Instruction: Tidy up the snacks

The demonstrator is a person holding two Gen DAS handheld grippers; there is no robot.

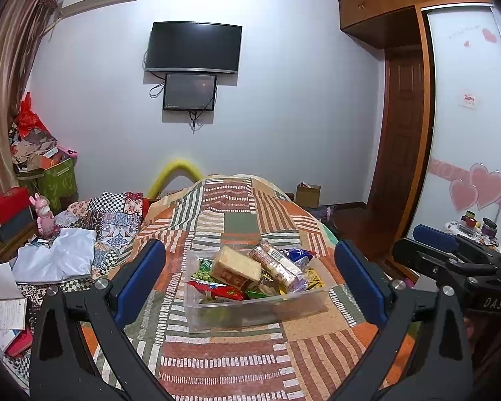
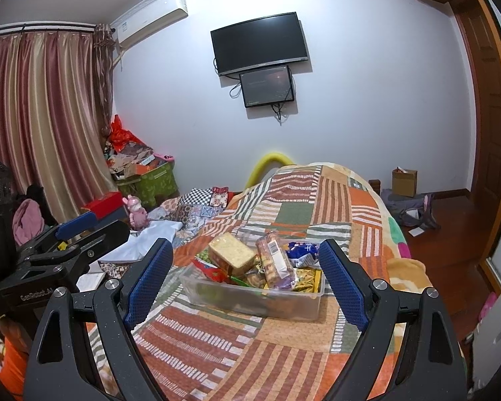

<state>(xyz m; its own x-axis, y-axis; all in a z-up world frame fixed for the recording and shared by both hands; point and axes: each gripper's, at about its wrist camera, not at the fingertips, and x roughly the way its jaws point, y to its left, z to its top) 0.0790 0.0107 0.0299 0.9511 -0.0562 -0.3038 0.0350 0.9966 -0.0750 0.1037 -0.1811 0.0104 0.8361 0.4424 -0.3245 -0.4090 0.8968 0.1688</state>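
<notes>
Left wrist view: clear bin (image 1: 250,307) heaped with snacks sits mid-bed, ahead of both grippers (image 1: 250,280) (image 2: 245,284), jaws spread and empty. Risk: the tan cracker pack (image 1: 236,268) topping the heap may slide off if the bin is nudged on soft bedding.

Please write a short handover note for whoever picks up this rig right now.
Left hand-held gripper: open, empty, short of the bin.
Right hand-held gripper: open, empty, also short of it.
Bin: clear plastic, on the quilt, heaped with snacks; a bread pack and a wafer pack lie on top.
Done: all visible snacks are in the bin.
Left: cannot tell whether more sorting is wanted; nothing is gripped.
</notes>
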